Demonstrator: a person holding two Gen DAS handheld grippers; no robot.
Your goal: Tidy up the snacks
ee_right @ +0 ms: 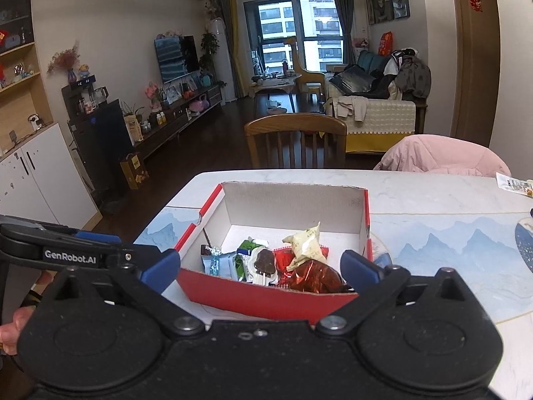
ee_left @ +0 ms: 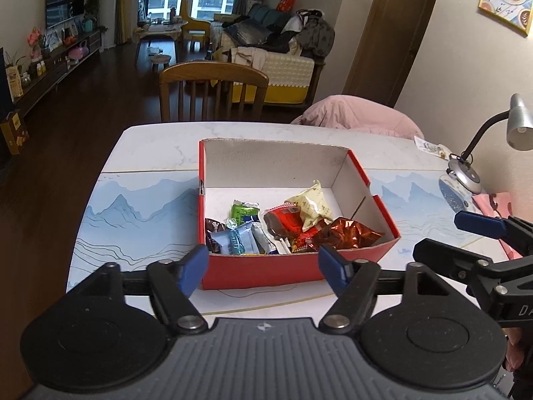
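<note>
I am holding both the left gripper (ee_left: 263,263) and right gripper (ee_right: 260,271) with jaws apart and empty before the red box (ee_left: 379,256) on the worktop (ee_left: 150,153); the snacks (ee_left: 283,226) are lying inside it. Sorting seems nearly done; next I am looking to the stray packet (ee_left: 431,148) at the far edge.

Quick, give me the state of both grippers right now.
Left gripper: open, fingers spread, nothing between them, in front of the red box.
Right gripper: open wide, holding nothing, fingers either side of the box's near wall.

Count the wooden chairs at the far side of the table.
1. A wooden chair stands at the table's far edge, behind the red box. A pink padded thing to its right may cover another.
</note>
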